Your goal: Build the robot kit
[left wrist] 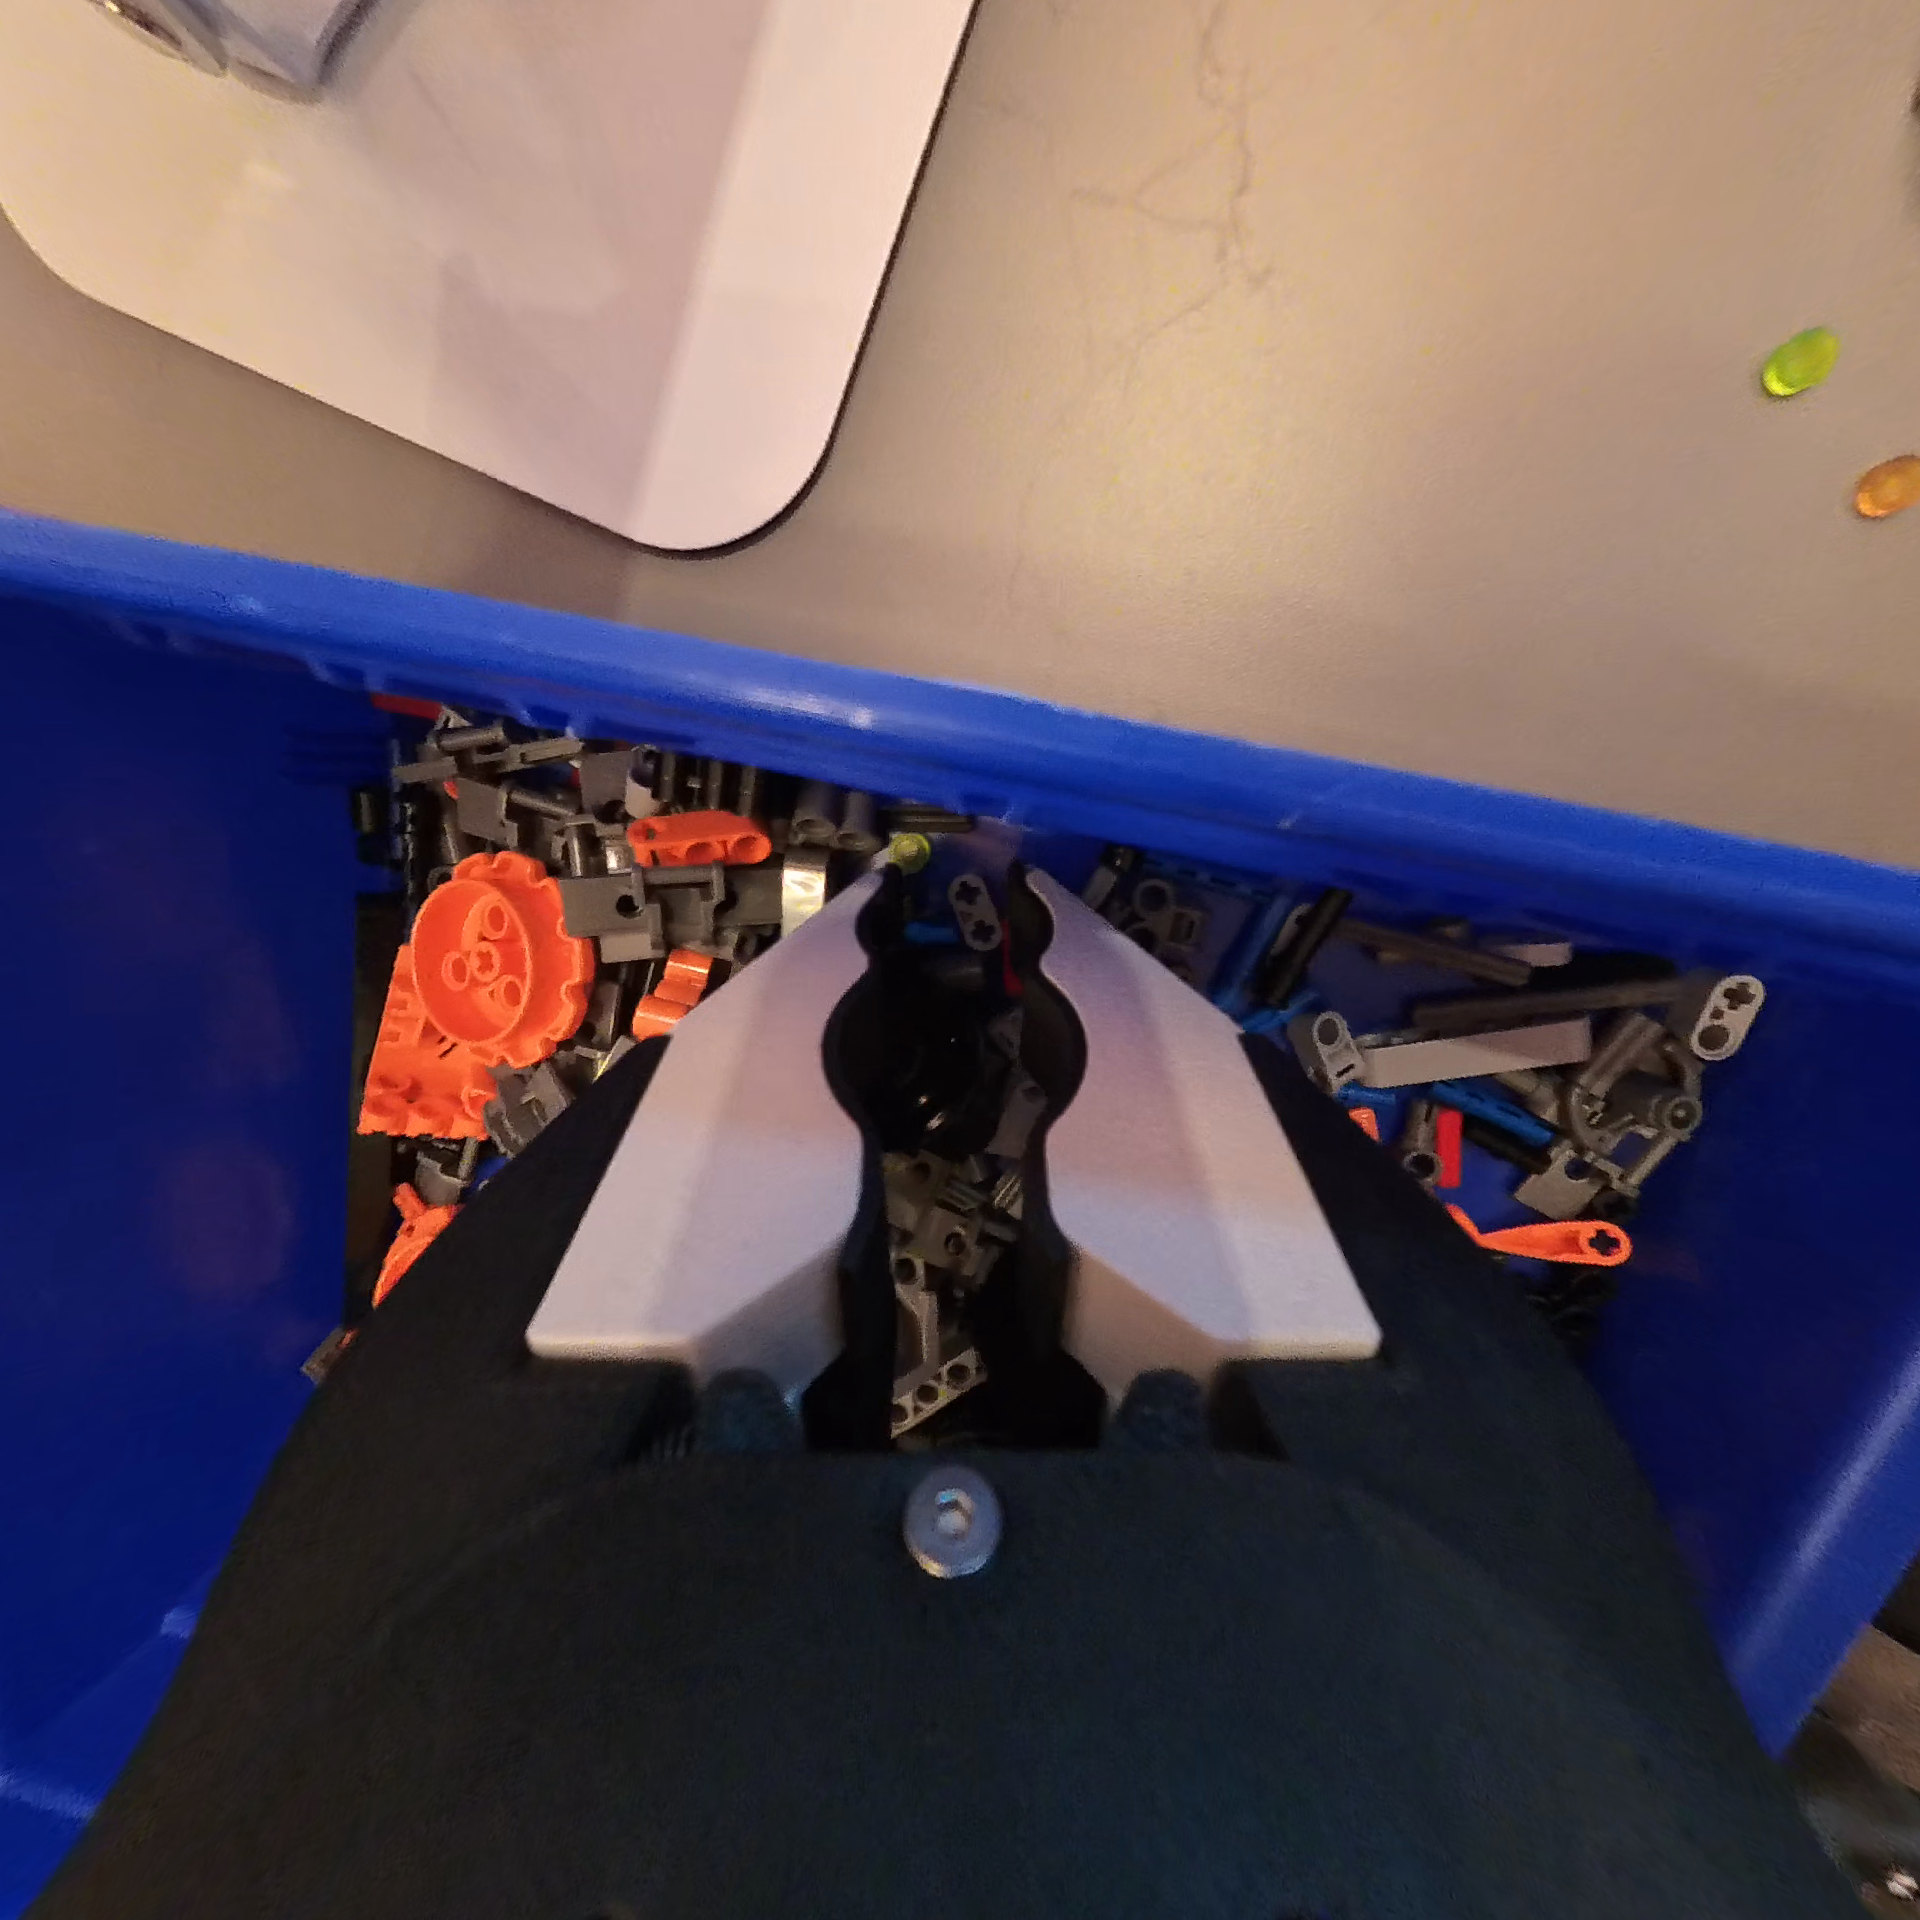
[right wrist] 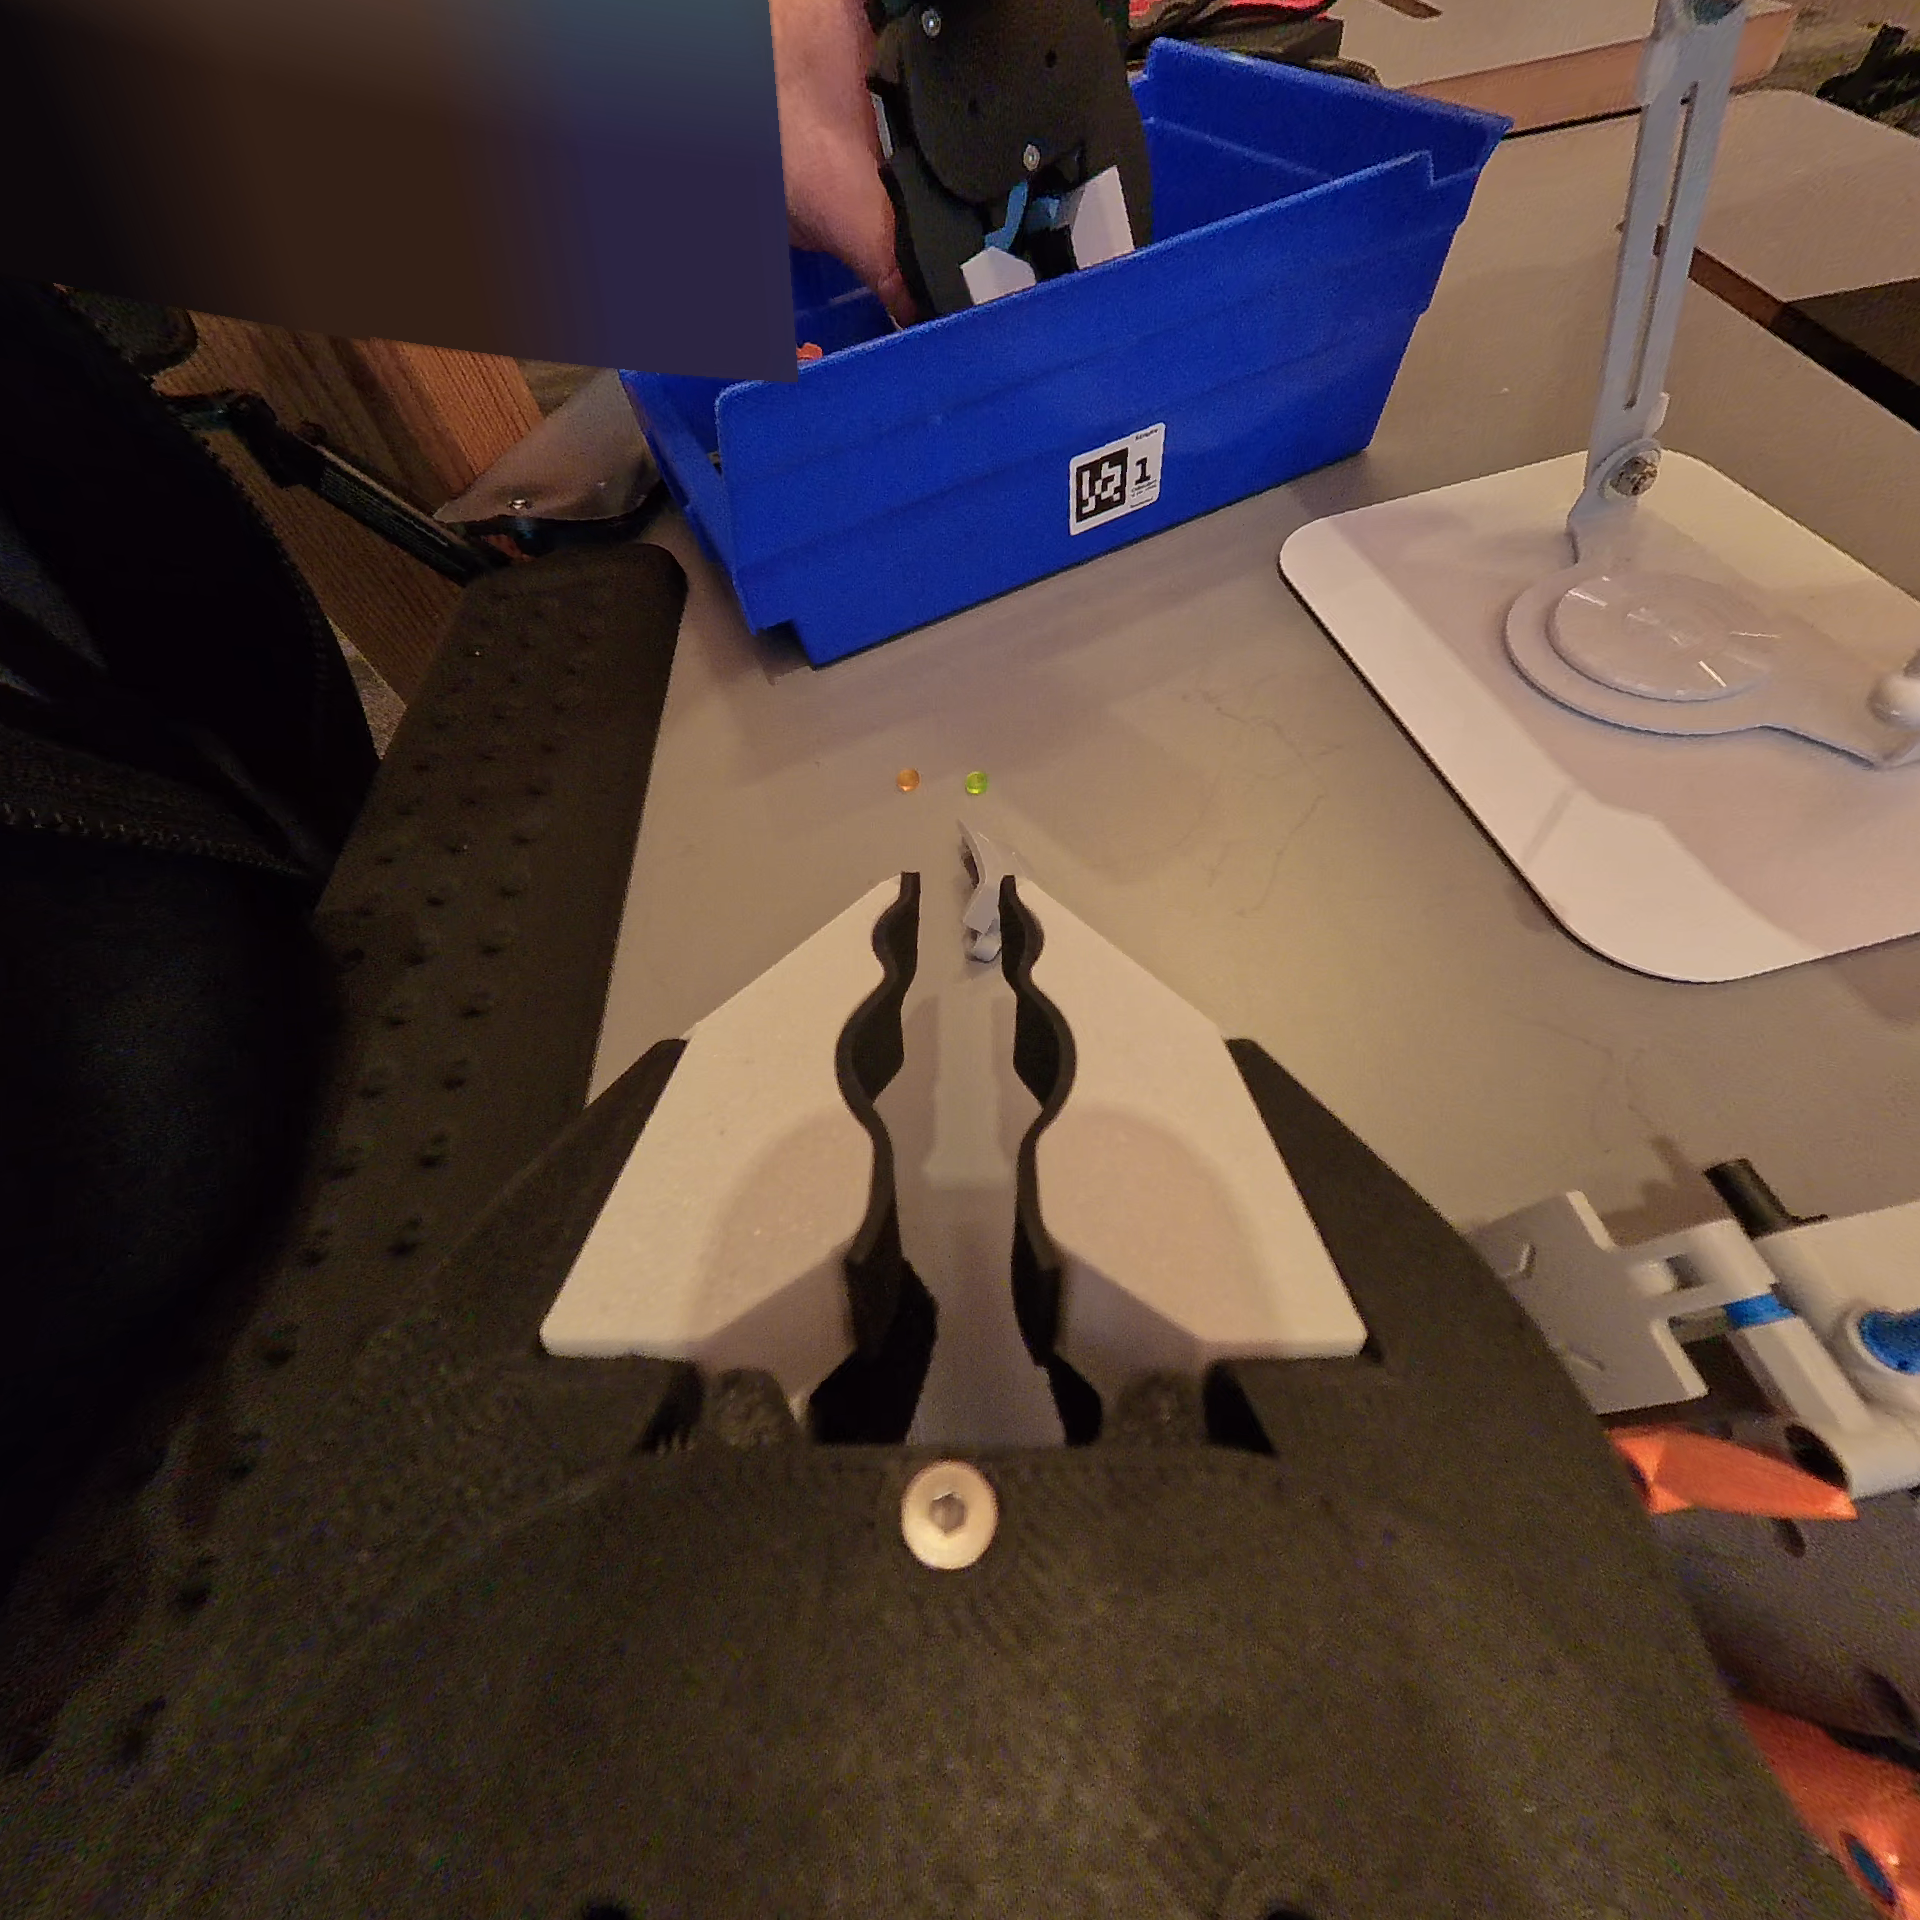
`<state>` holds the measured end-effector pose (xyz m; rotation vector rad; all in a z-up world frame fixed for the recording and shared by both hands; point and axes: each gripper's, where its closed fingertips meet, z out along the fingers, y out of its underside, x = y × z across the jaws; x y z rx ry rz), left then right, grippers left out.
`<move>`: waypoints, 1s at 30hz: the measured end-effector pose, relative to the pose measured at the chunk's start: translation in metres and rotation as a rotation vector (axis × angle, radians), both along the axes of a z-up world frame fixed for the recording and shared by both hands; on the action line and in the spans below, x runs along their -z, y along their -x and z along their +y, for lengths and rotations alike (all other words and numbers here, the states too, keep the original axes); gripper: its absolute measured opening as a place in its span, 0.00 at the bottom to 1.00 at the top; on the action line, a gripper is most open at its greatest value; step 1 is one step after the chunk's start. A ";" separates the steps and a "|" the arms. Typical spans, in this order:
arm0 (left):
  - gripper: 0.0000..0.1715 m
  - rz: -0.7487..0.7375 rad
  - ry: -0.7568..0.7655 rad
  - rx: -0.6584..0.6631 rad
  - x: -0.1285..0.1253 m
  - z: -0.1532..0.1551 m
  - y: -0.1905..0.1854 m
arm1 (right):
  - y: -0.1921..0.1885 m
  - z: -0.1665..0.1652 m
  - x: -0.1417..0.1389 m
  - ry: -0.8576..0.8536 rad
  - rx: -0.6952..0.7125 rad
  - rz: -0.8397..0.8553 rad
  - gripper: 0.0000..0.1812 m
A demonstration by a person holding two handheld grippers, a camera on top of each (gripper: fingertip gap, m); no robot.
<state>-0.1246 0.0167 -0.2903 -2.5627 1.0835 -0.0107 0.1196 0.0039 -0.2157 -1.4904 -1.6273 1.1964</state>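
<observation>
The right gripper (right wrist: 961, 894) hovers low over the grey table (right wrist: 1247, 831), jaws slightly apart; a small grey plastic piece (right wrist: 980, 899) lies between the tips against the right pad, long axis toward twelve o'clock, though whether it is gripped I cannot tell. Just beyond it sit an orange bead (right wrist: 907, 779) and a green bead (right wrist: 975, 782). The left gripper (left wrist: 951, 883) is down inside the blue bin (left wrist: 1039, 748), jaws narrowly parted and empty, over hard, angular toy building parts (left wrist: 1538, 1049); an orange toothed wheel (left wrist: 499, 961) lies at ten o'clock.

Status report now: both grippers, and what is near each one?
Left gripper open, down inside blue bin over loose building-toy parts. Right gripper open, small grey part between its fingers on the table.
</observation>
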 end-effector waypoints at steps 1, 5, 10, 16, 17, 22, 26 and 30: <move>0.09 -0.010 0.024 0.000 0.002 -0.002 -0.001 | 0.000 0.000 0.001 0.001 -0.001 -0.002 0.07; 0.09 -0.029 0.025 0.008 0.002 -0.001 -0.001 | 0.000 0.000 0.001 0.000 -0.002 -0.004 0.07; 0.10 -0.005 0.000 0.030 0.002 0.003 0.001 | 0.000 0.000 0.002 0.002 -0.002 -0.005 0.07; 0.10 -0.034 0.016 0.030 0.003 0.005 -0.003 | 0.001 0.000 0.002 0.004 -0.002 -0.006 0.07; 0.10 -0.039 0.018 0.029 0.003 0.006 -0.003 | 0.000 0.000 0.002 0.004 -0.003 -0.006 0.07; 0.05 -0.075 0.040 -0.001 0.003 0.006 -0.004 | 0.000 -0.001 0.001 0.003 -0.004 -0.003 0.07; 0.03 -0.098 0.069 0.006 0.003 -0.002 -0.006 | 0.000 0.000 0.000 0.002 -0.003 0.000 0.07; 0.03 -0.099 0.108 0.040 0.003 -0.014 -0.007 | 0.000 0.000 0.001 0.003 -0.003 -0.005 0.07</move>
